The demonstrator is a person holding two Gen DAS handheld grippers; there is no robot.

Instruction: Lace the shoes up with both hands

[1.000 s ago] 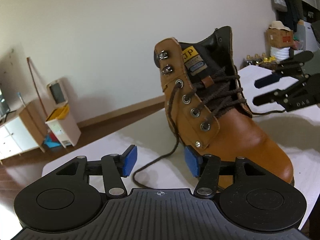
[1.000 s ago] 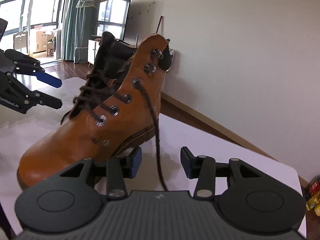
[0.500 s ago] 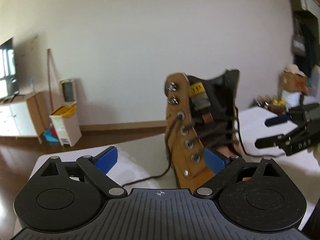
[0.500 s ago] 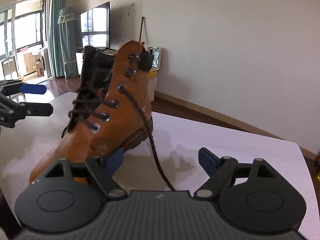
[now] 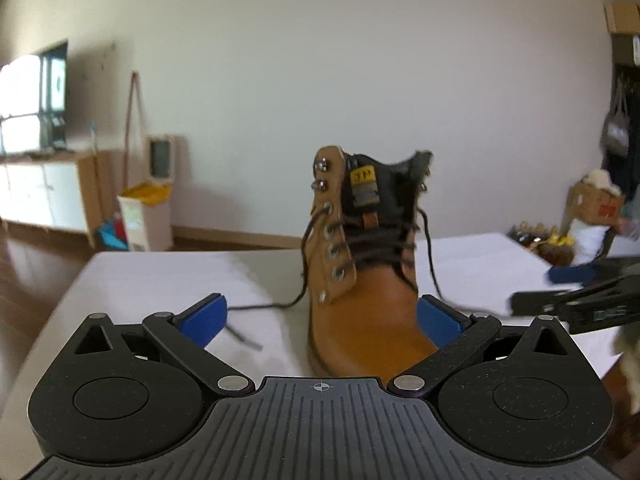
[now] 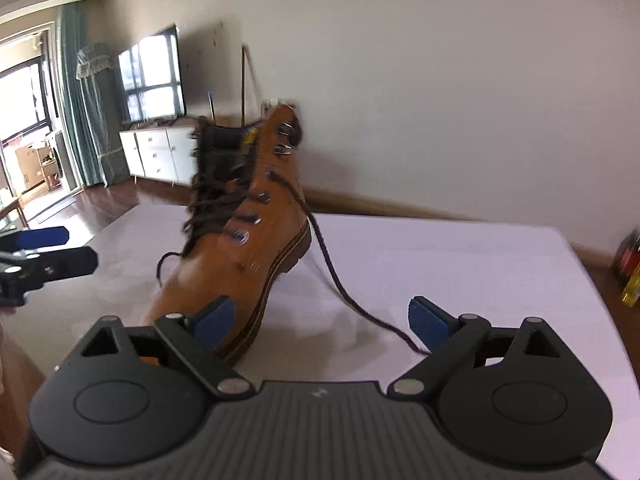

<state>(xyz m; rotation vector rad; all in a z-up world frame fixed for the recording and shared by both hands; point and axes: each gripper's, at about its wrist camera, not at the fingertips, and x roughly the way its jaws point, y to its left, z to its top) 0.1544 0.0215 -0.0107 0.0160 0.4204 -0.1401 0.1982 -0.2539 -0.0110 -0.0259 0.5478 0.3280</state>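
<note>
Progress: the lace [image 5: 372, 246] is crossed through the lower eyelets, but the two hooks [image 5: 321, 176] at the top of the boot carry no lace and there's no knot, so I'd call it partly laced. Left, as far as I can judge: the hooks and a bow.

Loose ends: one trails off the boot's side onto the table [image 6: 460, 264] and runs between the right gripper's pads (not pinched); the other lies on the cloth on the far side [image 5: 256, 306].

Boot: tan leather work boot [image 5: 364, 280], black padded collar, dark brown lace, standing upright mid-table.

Left gripper [image 5: 320, 318]: jaws spread wide, holding nothing, toe of the boot between the pads.

Right gripper [image 6: 322, 322]: also wide apart and empty.

Blur: both views are a bit smeared.
</note>
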